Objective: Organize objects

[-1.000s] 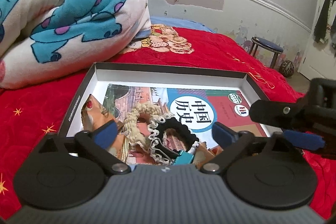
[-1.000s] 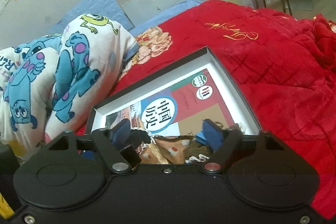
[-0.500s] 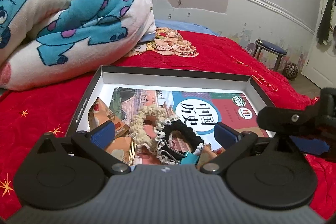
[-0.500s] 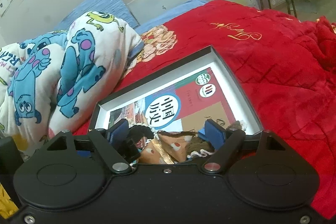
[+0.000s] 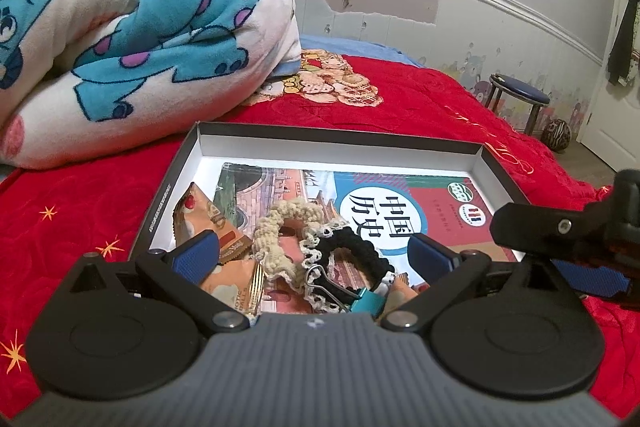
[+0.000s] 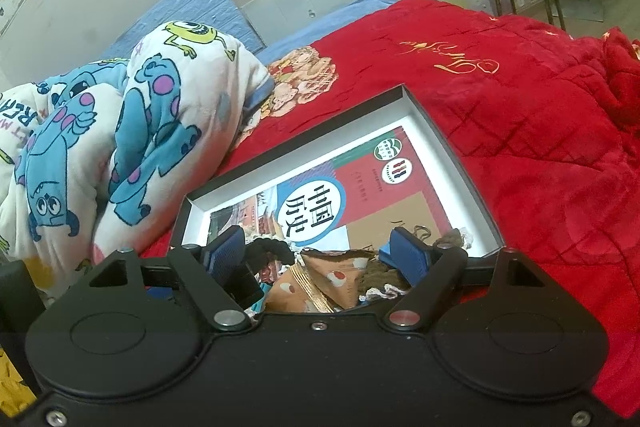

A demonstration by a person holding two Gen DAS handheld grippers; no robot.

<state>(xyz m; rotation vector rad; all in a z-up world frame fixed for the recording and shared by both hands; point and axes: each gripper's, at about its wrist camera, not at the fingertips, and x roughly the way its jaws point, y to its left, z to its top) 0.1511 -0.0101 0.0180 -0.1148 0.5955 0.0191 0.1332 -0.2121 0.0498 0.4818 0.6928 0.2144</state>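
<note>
A shallow black box with white inside walls (image 5: 332, 147) lies on the red bedspread; it also shows in the right wrist view (image 6: 436, 131). In it lie a history textbook (image 5: 400, 211), a cream scrunchie (image 5: 280, 227), a black scrunchie with lace trim (image 5: 360, 251), orange snack packets (image 5: 208, 215) and a teal binder clip (image 5: 366, 301). My left gripper (image 5: 316, 259) is open above the box's near end, holding nothing. My right gripper (image 6: 320, 251) is open over the near right part, above a snack packet (image 6: 320, 279); it shows in the left wrist view (image 5: 560, 239).
A rolled cartoon monster blanket (image 5: 132, 27) lies left of the box, touching the bed's head end. A blue-topped stool (image 5: 520, 99) and a striped ball (image 5: 557, 135) stand by the wall at right. Red bedspread (image 6: 540, 147) spreads to the right of the box.
Both grippers have drawn back and risen slightly from the box. The items in the box have not moved. Both stay open.
</note>
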